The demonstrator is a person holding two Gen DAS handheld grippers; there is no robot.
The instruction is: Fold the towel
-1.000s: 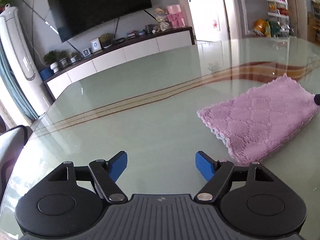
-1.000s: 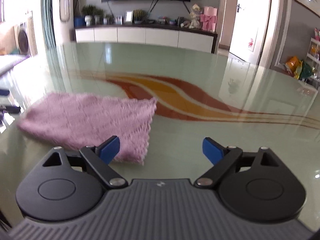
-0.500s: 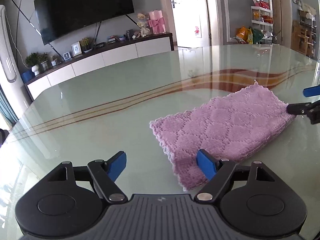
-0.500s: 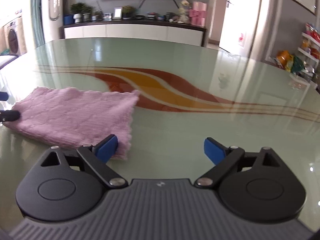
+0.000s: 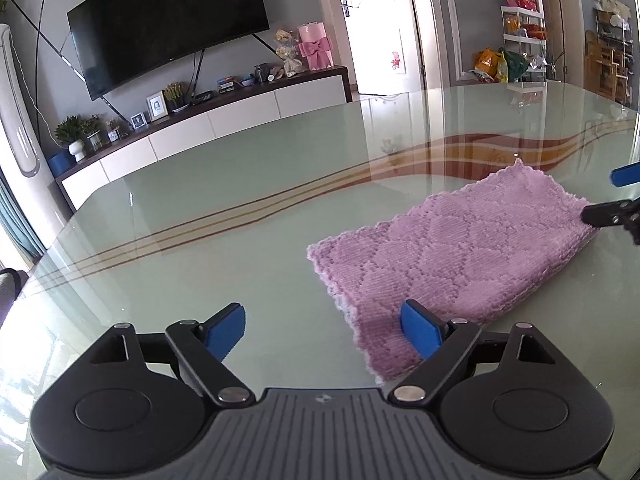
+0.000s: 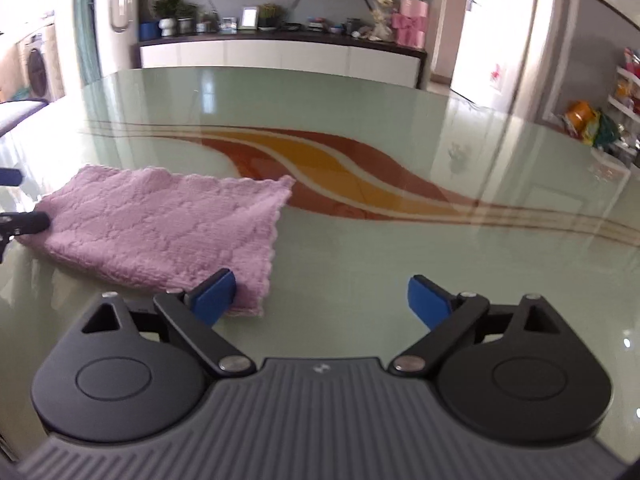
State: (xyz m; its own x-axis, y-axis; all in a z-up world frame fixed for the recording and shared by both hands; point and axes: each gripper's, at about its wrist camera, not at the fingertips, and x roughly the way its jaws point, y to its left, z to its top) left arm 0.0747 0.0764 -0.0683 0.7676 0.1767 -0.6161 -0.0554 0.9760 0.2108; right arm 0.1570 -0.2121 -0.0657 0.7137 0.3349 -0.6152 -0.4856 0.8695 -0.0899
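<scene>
A pink waffle-knit towel (image 5: 460, 256) lies folded in a flat rectangle on the glass table (image 5: 240, 256). My left gripper (image 5: 322, 328) hovers at its near left corner. Its jaws are opening; the corner lies low beside the right pad, and nothing is pressed. From the other end, the towel (image 6: 160, 224) reaches under the left pad of my right gripper (image 6: 320, 296), which is open and holds nothing. Each view catches the other gripper's fingertips (image 5: 600, 214) (image 6: 24, 222) at the towel's far short edge.
The glass table carries a red and orange wave stripe (image 6: 340, 164) beyond the towel. A TV (image 5: 168, 24) and a low white cabinet (image 5: 224, 124) stand past the table's far edge, and a shelf with bags (image 5: 516, 52) is near the doorway.
The left wrist view has swung toward the towel, which went from the right side to beside its right finger, and the left jaws stand a little wider. The right gripper has barely moved.
</scene>
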